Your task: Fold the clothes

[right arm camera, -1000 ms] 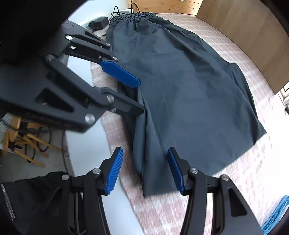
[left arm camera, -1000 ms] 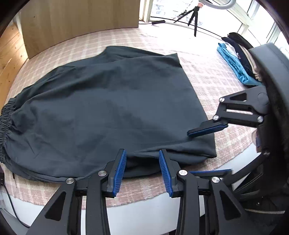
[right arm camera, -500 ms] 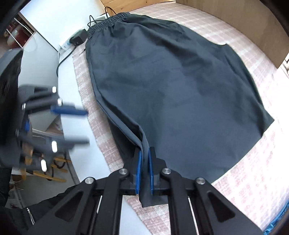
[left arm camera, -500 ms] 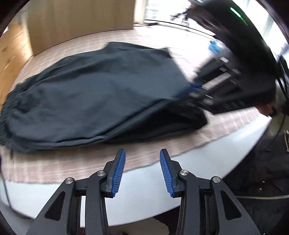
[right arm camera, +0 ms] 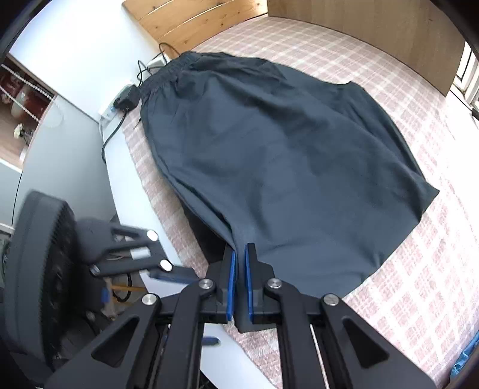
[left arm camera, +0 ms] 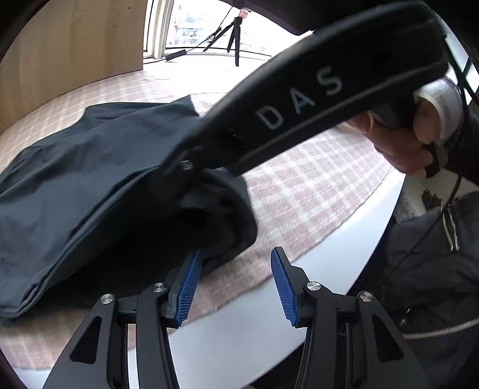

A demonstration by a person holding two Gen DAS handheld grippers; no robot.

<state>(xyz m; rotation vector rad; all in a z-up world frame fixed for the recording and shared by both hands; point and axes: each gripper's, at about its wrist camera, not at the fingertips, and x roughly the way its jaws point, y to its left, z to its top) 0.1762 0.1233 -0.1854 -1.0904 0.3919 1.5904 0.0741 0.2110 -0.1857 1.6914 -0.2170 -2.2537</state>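
Observation:
A dark grey garment [right arm camera: 284, 164] with an elastic waistband [right arm camera: 179, 65] lies spread on the pink checked cloth [right arm camera: 419, 284]. My right gripper [right arm camera: 238, 287] is shut on its near hem corner and holds it above the cloth. In the left wrist view the right gripper's black body [left arm camera: 299, 107] crosses the frame, with a hand [left arm camera: 404, 149] on its handle. The raised garment [left arm camera: 89, 185] droops beneath it. My left gripper [left arm camera: 236, 284] is at the table's edge with its jaws opening. Its left pad is beside the hanging hem, and nothing is between the pads.
A power strip with a black plug and cable [right arm camera: 121, 103] lies past the waistband. A blue cloth [right arm camera: 467, 359] peeks in at the near right. Wooden panels [right arm camera: 374, 27] stand behind the table. A tripod [left arm camera: 233, 33] is by the window. The white table rim [left arm camera: 344, 254] curves in front.
My right gripper shut on the hem corner and lifted it. My left gripper moved right toward the raised corner and widened its jaws.

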